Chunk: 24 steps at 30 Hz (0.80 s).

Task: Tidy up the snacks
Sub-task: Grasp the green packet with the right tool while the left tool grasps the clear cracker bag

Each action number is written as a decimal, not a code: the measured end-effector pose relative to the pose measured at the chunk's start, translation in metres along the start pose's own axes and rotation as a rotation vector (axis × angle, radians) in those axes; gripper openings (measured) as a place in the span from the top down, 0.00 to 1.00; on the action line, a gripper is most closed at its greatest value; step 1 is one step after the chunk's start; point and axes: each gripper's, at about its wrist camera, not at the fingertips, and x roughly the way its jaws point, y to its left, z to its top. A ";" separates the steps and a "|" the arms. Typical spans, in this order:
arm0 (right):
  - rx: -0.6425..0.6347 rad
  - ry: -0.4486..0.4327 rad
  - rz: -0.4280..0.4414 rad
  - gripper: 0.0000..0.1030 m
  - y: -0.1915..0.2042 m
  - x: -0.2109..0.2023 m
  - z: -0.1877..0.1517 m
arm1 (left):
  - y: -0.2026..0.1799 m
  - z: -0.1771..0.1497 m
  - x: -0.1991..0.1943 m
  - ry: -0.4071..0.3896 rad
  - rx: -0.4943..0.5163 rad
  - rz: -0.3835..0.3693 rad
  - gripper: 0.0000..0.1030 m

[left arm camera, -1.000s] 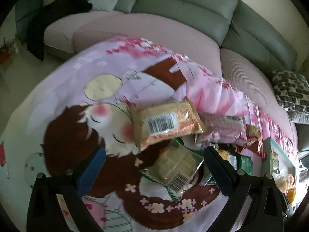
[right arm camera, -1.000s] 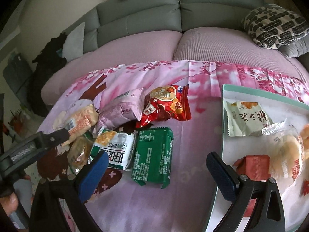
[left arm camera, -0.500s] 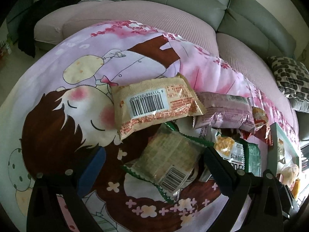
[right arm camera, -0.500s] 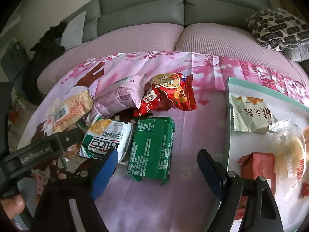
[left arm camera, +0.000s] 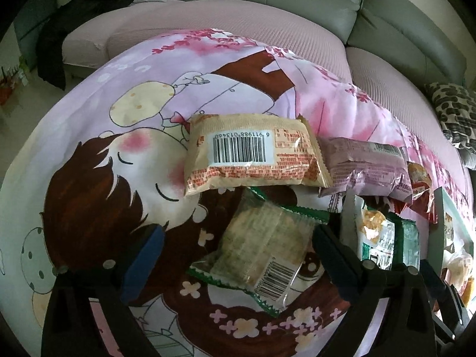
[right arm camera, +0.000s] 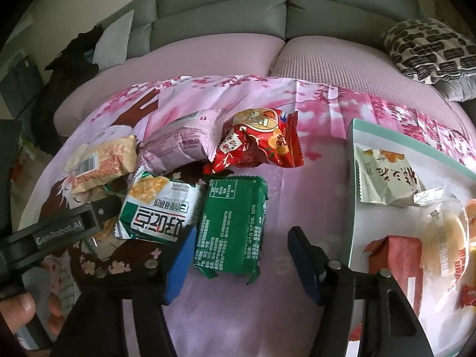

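Snack packets lie on a pink cartoon cloth (left arm camera: 89, 136). My left gripper (left arm camera: 238, 253) is open, its fingers either side of a clear green-edged packet (left arm camera: 261, 250). A beige barcode packet (left arm camera: 253, 157) lies just beyond it, and a lilac packet (left arm camera: 366, 166) to its right. My right gripper (right arm camera: 241, 255) is open around the near end of a dark green packet (right arm camera: 232, 223). Beside that lie a white-green packet (right arm camera: 157, 208), a red packet (right arm camera: 258, 142) and the lilac packet (right arm camera: 181, 145).
A white tray (right arm camera: 354, 196) with a teal rim sits at the right and holds several snacks. A pink and grey sofa (right arm camera: 226, 59) curves behind the cloth, with a patterned cushion (right arm camera: 431, 47). The left gripper's body (right arm camera: 59, 232) crosses the right wrist view at lower left.
Both grippers have moved forward and down. The left now brackets the clear green-edged packet; the right has narrowed and now brackets the dark green packet.
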 end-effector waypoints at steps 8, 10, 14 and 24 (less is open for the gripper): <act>-0.023 0.000 -0.019 0.48 0.004 0.007 -0.001 | -0.009 -0.001 0.002 0.002 0.044 0.022 0.30; -0.023 -0.004 -0.016 0.50 0.004 0.007 -0.001 | -0.011 -0.002 0.001 0.000 0.054 0.019 0.38; -0.032 0.000 -0.041 0.57 0.004 0.008 -0.002 | -0.013 -0.001 0.000 -0.007 0.064 0.018 0.49; 0.006 -0.008 -0.010 0.59 -0.002 0.001 -0.001 | -0.017 -0.002 -0.007 -0.018 0.072 -0.028 0.50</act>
